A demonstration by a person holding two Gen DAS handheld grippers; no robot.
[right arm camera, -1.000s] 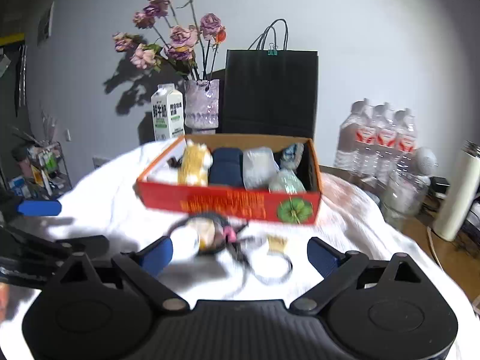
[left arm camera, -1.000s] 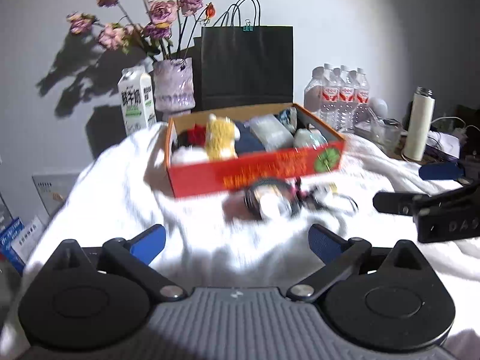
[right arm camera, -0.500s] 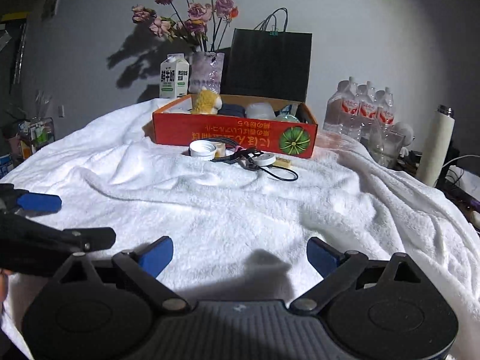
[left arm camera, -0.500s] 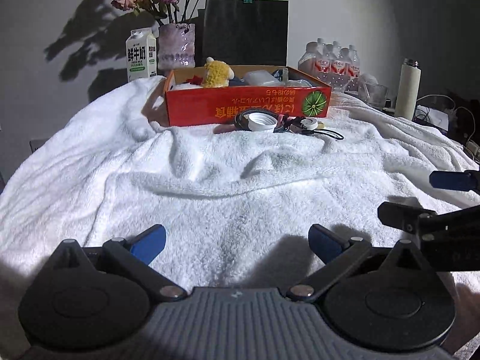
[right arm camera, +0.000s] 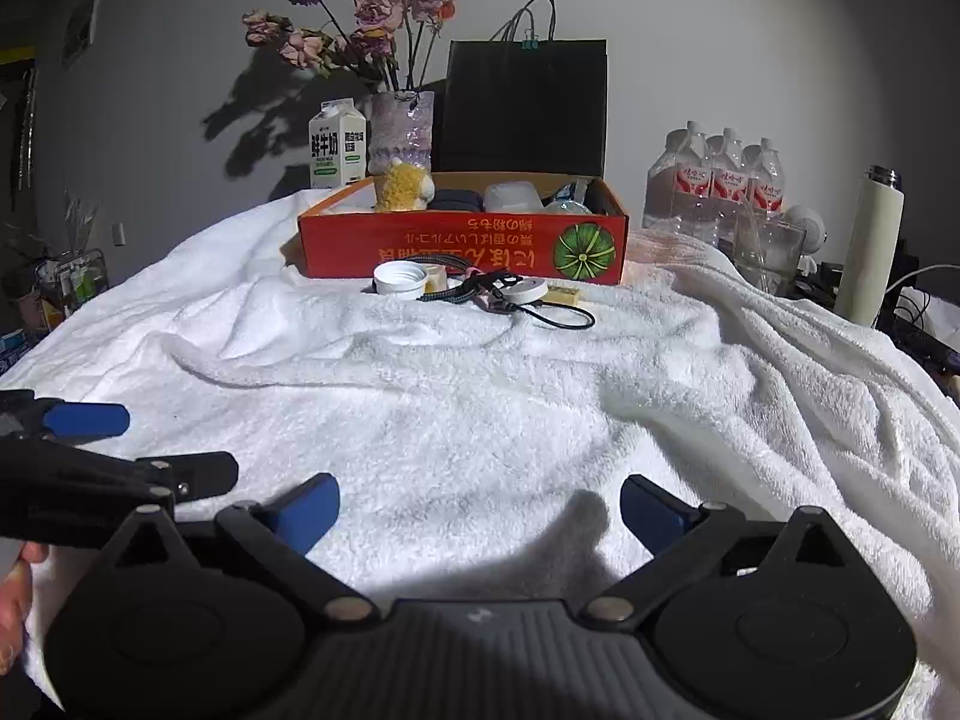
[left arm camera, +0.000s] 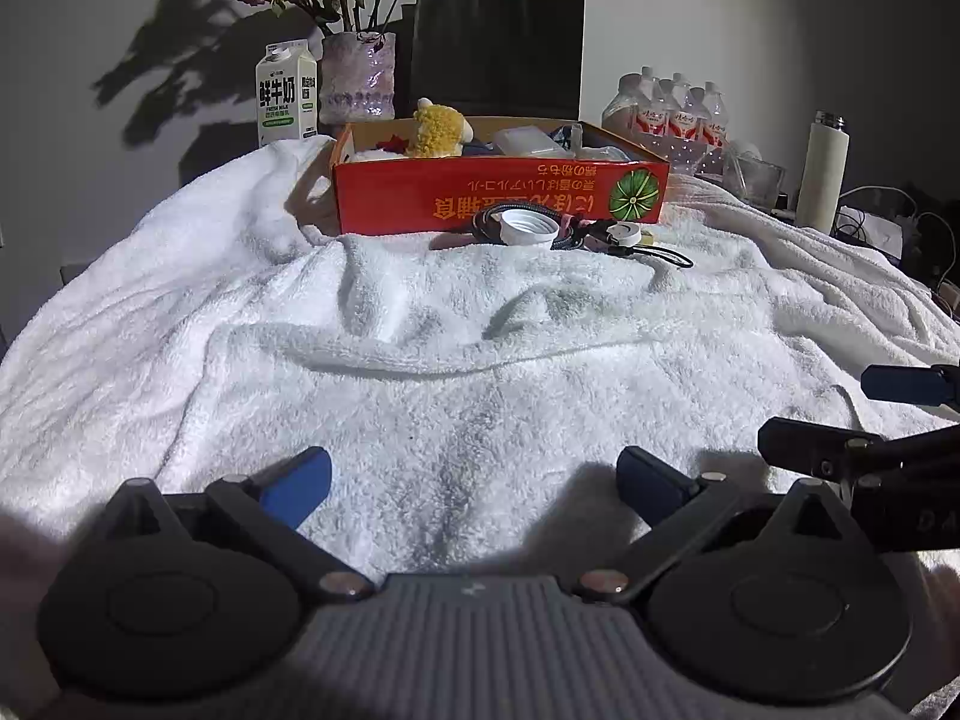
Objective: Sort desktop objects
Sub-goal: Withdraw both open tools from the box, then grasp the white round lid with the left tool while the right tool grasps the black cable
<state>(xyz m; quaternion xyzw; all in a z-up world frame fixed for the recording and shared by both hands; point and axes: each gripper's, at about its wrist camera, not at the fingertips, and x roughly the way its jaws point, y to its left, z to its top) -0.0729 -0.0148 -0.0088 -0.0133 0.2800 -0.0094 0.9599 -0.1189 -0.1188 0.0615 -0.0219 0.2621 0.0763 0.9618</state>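
A red cardboard box (left arm camera: 498, 198) (right arm camera: 462, 243) stands at the far side of the white towel and holds a yellow plush toy (left arm camera: 438, 131) (right arm camera: 402, 186) and several other items. In front of it lie a white lid (left arm camera: 529, 227) (right arm camera: 400, 279), a black cord (left arm camera: 651, 252) (right arm camera: 558, 318) and a small white round piece (right arm camera: 526, 289). My left gripper (left arm camera: 474, 480) is open and empty, low over the near towel. My right gripper (right arm camera: 477, 507) is also open and empty, beside the left one. Both are far from the objects.
Behind the box stand a milk carton (left arm camera: 286, 93), a vase of dried flowers (left arm camera: 358, 78) and a black paper bag (left arm camera: 498, 51). Water bottles (right arm camera: 720, 180), a glass (right arm camera: 768, 252) and a cream flask (right arm camera: 867, 246) are at the right. The towel (left arm camera: 480, 360) is rumpled.
Both grippers have pulled back from close to the red box to the near edge of the towel. Both stay open and empty.
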